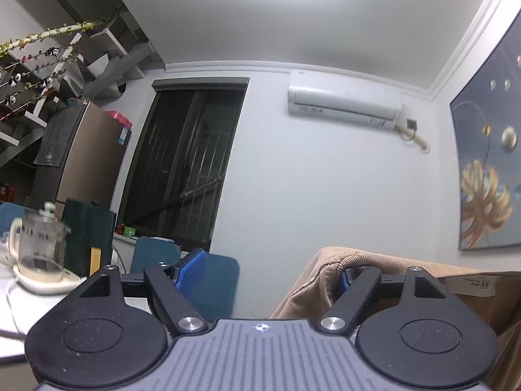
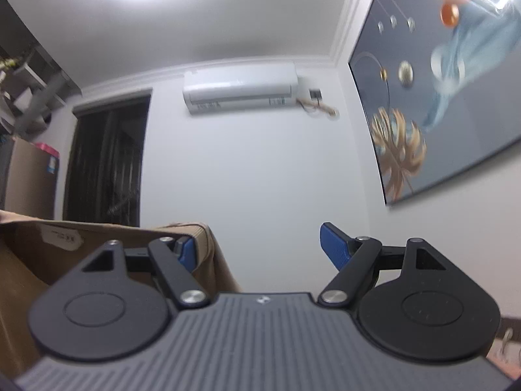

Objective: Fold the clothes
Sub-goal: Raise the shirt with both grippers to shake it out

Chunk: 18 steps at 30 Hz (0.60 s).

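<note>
A tan garment (image 1: 325, 280) hangs between the two grippers, raised in the air. In the left wrist view my left gripper (image 1: 270, 270) is open; its right blue pad is tucked inside the garment's ribbed waistband, its left pad (image 1: 192, 270) is bare. In the right wrist view my right gripper (image 2: 257, 247) is open too; its left blue pad sits inside the garment (image 2: 208, 251) at its edge, its right pad (image 2: 335, 247) is bare. A white label (image 2: 62, 236) shows on the inner cloth. Both cameras tilt up toward the far wall.
A glass kettle (image 1: 39, 251) on a white base stands on a table at the left. Blue chairs (image 1: 211, 280) stand behind it, with a dark window (image 1: 185, 163), a fridge (image 1: 88, 156), an air conditioner (image 1: 345, 101) and a wall painting (image 2: 433, 97).
</note>
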{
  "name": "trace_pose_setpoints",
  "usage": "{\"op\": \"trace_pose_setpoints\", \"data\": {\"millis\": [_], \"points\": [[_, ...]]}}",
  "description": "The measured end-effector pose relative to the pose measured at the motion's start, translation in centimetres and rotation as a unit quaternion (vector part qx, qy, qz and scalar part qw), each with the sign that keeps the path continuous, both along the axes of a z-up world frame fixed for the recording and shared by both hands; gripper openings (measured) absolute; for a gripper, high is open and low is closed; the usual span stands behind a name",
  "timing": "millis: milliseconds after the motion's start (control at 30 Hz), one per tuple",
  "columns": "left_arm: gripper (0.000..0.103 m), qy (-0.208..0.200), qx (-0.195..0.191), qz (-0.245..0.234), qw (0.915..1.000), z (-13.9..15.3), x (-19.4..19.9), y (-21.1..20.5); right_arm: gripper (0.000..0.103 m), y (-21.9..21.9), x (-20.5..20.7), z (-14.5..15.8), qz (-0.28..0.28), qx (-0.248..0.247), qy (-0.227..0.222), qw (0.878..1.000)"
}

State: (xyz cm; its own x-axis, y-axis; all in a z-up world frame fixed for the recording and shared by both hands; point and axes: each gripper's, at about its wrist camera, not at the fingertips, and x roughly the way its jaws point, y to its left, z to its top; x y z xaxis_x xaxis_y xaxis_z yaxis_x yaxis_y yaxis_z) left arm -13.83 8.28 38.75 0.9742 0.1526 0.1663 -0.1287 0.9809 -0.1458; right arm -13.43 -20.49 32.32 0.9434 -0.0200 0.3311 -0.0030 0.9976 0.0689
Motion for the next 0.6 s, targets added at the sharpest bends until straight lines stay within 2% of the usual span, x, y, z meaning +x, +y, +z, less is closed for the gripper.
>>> {"op": "trace_pose_setpoints", "data": {"millis": [133, 267, 467, 600], "points": [[0.084, 0.023, 0.017, -0.022, 0.9994, 3.7, -3.1, -0.4, 0.079, -1.2, -2.5, 3.1, 0.001, 0.012, 0.022, 1.000], [0.086, 0.074, 0.022, -0.041, 0.9962, 2.6, -0.5, -0.6, 0.080, -3.1, -0.2, 2.5, 0.012, 0.022, 0.091, 0.996], [0.088, 0.125, 0.044, -0.046, 0.9901, -4.3, 10.6, -1.2, 0.080, -3.7, 7.8, -2.8, -0.002, 0.015, 0.162, 0.987], [0.088, 0.172, 0.035, -0.050, 0.9832, -10.0, 20.1, -1.8, 0.079, -4.0, 16.1, -7.7, -0.006, 0.019, 0.211, 0.977]]}}
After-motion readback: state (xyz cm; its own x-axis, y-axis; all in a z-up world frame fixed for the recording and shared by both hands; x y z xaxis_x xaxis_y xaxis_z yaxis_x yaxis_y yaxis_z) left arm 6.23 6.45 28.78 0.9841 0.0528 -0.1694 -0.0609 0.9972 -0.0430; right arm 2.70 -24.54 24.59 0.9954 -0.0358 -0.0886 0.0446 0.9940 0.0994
